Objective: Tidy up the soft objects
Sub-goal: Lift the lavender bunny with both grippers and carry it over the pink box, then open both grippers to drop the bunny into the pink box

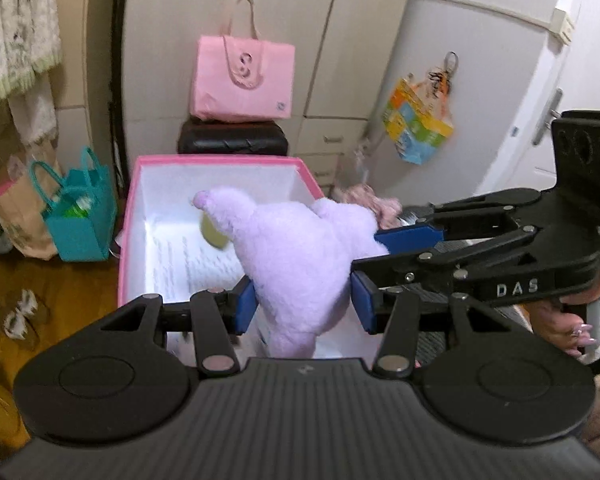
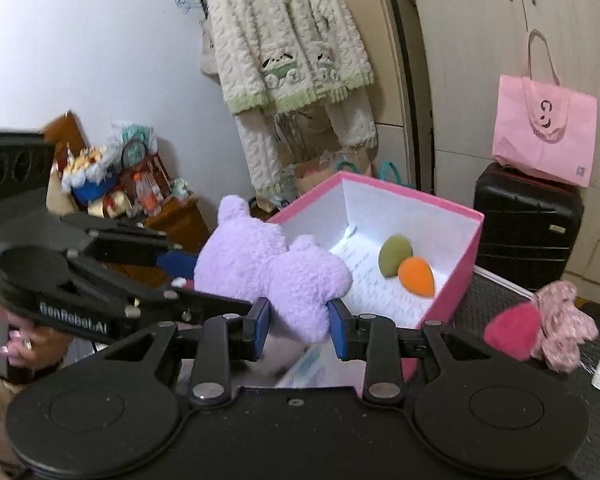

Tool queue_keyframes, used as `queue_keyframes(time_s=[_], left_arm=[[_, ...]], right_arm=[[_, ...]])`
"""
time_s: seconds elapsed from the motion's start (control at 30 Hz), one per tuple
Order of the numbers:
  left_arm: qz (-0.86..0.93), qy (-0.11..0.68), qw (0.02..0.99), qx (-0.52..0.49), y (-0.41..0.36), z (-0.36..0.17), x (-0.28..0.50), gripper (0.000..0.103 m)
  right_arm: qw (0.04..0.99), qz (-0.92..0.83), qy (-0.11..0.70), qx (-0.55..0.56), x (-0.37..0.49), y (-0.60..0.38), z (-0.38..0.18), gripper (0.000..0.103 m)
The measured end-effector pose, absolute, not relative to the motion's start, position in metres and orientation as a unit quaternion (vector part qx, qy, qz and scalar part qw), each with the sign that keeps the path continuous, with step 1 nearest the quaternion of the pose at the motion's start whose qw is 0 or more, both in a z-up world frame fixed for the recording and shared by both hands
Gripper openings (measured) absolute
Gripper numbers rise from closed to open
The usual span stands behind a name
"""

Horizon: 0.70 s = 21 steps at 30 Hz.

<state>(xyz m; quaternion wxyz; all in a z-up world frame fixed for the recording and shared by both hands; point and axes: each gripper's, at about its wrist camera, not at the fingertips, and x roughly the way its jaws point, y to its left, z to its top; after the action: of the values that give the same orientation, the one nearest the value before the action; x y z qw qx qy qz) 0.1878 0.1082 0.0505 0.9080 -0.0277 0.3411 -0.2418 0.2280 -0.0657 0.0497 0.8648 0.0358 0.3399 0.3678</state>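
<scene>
The left gripper [image 1: 304, 306] has its two blue pads squeezed on the bottom of a fluffy light purple plush toy [image 1: 300, 248], and the right gripper [image 2: 298, 326] pinches the same toy [image 2: 268, 276] at another spot, so both claws are only a little open and both hold it. The toy hangs over the near edge of a pink cardboard box with white inside walls [image 1: 216, 178]. The toy covers much of the box floor in the left view, so only a bit of a green egg-shaped sponge [image 1: 214, 236] peeks out. The right view shows that green sponge [image 2: 394, 256] touching an orange egg-shaped sponge [image 2: 418, 276] on printed paper in the box. What kind of toy it is I cannot tell, because no face shows. A hand [image 1: 568, 320] on the right gripper's handle is partly cut off by the edge. Just beside the box, on a dark ribbed surface [image 2: 496, 300], lie a dark pink sponge [image 2: 512, 328] and a pale pink frilly cloth thing [image 2: 564, 316], both blurry. Behind the box a pink paper bag [image 1: 244, 76] sits on a black suitcase [image 1: 232, 140] in front of cream cupboards [image 1: 332, 40]. A teal bag [image 1: 80, 216] stands on the wooden floor. A fluffy white and green jacket [image 2: 292, 36] hangs on the wall.
</scene>
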Motion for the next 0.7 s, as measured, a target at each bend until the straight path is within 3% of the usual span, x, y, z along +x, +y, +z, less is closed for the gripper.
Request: queue_keyframes(time_s=[0.5, 0.7], left_arm=[[-0.206, 0.402, 0.892, 0.013, 0.103, 0.006, 0.275, 0.047], [-0.193, 0.396, 0.897, 0.025, 0.101, -0.002, 0.280, 0.048]], right_arm=[[0.846, 0.322, 0.420, 0.069, 0.315, -0.047, -0.002, 0.038], [0.855, 0.311, 0.412, 0.051, 0.321, -0.044, -0.007, 0.037]])
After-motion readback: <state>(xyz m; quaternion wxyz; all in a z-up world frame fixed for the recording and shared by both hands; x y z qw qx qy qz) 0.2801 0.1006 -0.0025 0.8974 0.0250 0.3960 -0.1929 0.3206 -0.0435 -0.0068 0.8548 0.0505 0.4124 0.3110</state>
